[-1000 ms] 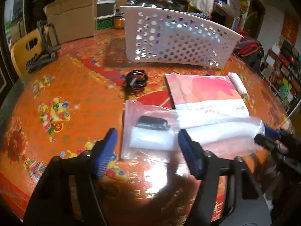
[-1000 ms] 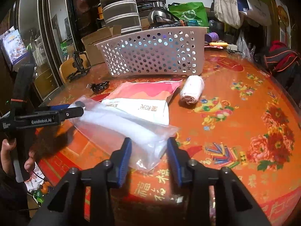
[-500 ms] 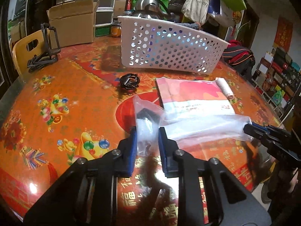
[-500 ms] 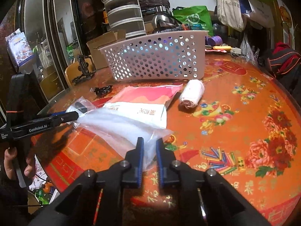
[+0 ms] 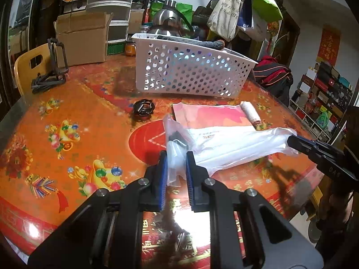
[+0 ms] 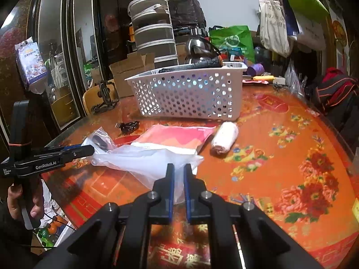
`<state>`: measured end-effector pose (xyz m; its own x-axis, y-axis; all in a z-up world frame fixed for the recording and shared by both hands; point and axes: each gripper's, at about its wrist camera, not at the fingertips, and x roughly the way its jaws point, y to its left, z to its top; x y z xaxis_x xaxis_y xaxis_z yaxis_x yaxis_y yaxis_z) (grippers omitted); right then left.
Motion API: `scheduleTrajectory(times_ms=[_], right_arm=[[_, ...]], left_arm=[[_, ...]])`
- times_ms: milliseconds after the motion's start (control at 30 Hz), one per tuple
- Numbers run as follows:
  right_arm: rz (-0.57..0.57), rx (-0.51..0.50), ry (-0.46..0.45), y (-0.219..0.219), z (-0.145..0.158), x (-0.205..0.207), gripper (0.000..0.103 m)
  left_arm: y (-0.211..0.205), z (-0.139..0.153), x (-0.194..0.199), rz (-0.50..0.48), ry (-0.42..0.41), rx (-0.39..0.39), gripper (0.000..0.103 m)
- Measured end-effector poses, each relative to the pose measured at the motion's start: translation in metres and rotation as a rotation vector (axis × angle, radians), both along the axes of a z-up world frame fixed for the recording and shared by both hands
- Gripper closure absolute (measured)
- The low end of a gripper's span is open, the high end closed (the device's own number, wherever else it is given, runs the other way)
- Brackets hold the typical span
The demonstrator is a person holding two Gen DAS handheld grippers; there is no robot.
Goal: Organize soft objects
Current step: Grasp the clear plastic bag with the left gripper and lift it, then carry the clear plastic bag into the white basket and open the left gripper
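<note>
Two grippers, left gripper (image 5: pixel 176 168) and right gripper (image 6: pixel 178 182), jaws just closed, each clenched on opposite end of clear plastic bag (image 5: pixel 226 144), raised over desk (image 5: pixel 67 112) near edge. Bag light, limp, slippery: hold ends taut.

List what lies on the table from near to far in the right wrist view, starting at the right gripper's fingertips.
Right gripper → clear plastic bag → rolled white cloth → white perforated basket → cardboard box.

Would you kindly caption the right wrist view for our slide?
Both grippers, right and left, pinch opposite ends of a clear plastic bag before a white perforated basket.
</note>
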<state>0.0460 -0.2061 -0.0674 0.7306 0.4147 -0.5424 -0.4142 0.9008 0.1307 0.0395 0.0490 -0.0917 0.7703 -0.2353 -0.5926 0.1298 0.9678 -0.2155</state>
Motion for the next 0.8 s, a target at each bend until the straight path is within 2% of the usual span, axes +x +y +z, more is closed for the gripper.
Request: scheduleTrajectory(times_ms=[567,800], right_arm=[[-0.01,0.014,-0.007,-0.009,0.01,0.0,0.097],[-0.007,0.046,-0.015,-0.016,0.031,0.014,0.097]], left_arm=[[-0.007,0.016,-0.007,-0.007,-0.033,-0.001,0.09],[-0.005,0.042,0.005,-0.009,-0.062,-0.046,0.09]])
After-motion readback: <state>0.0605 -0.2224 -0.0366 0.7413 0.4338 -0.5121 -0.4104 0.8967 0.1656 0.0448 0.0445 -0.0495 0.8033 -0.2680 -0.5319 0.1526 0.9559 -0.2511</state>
